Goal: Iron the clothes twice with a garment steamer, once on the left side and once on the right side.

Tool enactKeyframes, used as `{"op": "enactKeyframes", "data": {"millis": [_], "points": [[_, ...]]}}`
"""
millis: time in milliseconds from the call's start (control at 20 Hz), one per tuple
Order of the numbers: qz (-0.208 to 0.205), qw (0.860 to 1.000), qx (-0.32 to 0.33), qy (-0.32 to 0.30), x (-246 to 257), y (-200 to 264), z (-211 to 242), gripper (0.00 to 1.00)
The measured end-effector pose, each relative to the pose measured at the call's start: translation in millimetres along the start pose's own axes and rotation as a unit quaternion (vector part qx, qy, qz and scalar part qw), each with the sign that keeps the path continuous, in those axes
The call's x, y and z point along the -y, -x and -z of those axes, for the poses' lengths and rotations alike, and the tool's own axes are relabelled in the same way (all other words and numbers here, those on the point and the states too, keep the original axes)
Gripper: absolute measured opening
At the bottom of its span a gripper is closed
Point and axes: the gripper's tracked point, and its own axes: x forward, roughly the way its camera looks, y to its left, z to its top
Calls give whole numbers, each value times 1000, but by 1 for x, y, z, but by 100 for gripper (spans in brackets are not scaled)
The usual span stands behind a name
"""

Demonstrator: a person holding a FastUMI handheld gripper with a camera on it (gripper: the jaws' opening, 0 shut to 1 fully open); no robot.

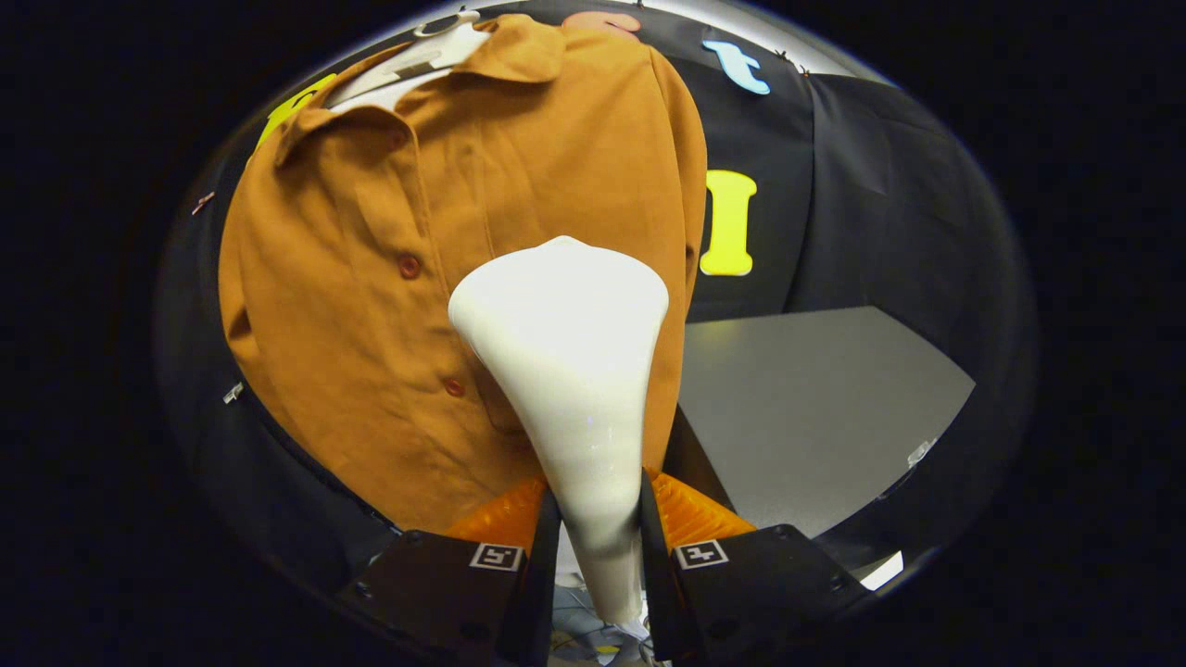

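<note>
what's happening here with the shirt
A handheld gripper is shut on a white steamer, both fingers pressing its handle. The steamer's wide head is up against the front of a brown shirt on a hanger, right of the button line. A grey table sits beyond, to the right.
</note>
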Motion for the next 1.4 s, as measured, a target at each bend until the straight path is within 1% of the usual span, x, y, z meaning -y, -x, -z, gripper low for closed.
{"op": "enactKeyframes", "data": {"millis": [200, 450, 600, 950, 1050, 1400], "points": [[-29, 998, 48, 9, -41, 20, -33, 45], [-65, 995, 71, 16, -86, 33, -48, 45], [-74, 993, 84, 19, -109, 38, -55, 44], [-64, 994, 90, 20, -146, 36, -57, 45], [-53, 995, 87, 20, -150, 32, -54, 45], [-22, 998, 48, 23, -159, 9, -30, 45]]}}
